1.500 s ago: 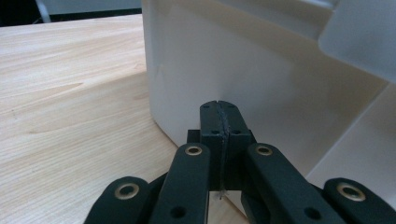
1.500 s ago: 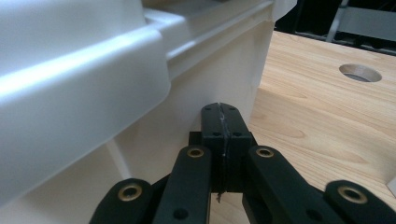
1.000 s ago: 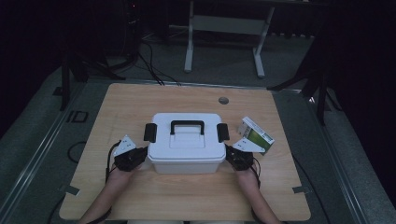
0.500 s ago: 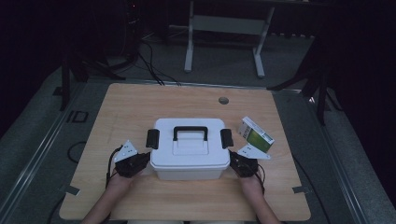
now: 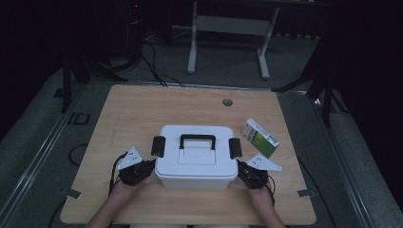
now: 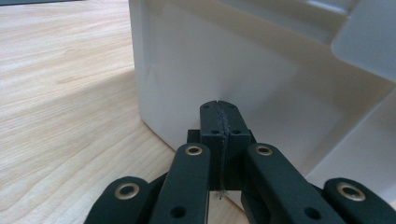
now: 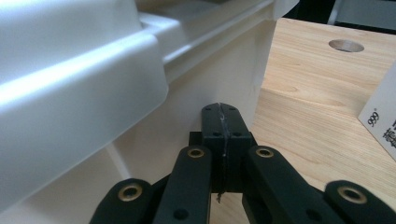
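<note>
Grippers flank a white storage box (image 5: 196,156) in the high view: the left gripper (image 5: 151,166) sits at the box's left wall and the right gripper (image 5: 240,167) at its right wall, each held in a hand coming from the bottom edge. The box stands near the front middle of the wooden table (image 5: 142,109), its black handle (image 5: 197,139) lying flat on the lid and a black latch (image 5: 158,146) on each end. A green and white carton (image 5: 259,137) lies just beside the box's right rear corner.

From the left gripper view, the left gripper (image 6: 219,103) has its jaws pressed together with nothing between them, the tips right against the box's white wall (image 6: 224,60).

From the right gripper view, the right gripper (image 7: 221,106) is likewise closed tight and empty, its tips at the box wall under the lid's rim (image 7: 79,74); whether they touch is hard to tell. The carton's edge (image 7: 380,121) shows at the right.
</note>
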The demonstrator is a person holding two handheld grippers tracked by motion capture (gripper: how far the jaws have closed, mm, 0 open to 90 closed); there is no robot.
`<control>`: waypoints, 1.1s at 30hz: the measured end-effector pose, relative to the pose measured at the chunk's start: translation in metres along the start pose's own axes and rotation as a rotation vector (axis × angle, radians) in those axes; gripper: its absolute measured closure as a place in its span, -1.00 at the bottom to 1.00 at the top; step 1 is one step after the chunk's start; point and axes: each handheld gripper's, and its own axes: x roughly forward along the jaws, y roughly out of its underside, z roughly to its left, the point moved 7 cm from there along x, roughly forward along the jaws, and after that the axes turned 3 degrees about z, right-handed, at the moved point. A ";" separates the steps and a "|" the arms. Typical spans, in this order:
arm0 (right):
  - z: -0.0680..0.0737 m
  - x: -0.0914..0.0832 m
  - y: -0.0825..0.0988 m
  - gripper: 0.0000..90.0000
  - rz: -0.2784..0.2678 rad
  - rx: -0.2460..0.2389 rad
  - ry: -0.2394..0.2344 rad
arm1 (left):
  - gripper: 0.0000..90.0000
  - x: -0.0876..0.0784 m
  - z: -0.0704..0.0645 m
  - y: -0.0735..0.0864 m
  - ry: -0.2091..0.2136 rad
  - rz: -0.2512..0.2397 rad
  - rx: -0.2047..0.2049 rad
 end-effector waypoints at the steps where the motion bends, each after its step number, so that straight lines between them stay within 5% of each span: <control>1: 0.000 -0.001 0.001 1.00 -0.001 -0.005 0.004 | 1.00 0.000 -0.001 0.000 0.001 0.000 0.002; 17: 0.003 -0.026 0.013 1.00 0.003 0.004 -0.023 | 1.00 -0.005 -0.028 0.007 0.047 0.015 0.032; 33: 0.004 -0.043 0.022 1.00 -0.001 0.022 -0.038 | 1.00 -0.005 -0.040 0.008 0.088 0.024 0.043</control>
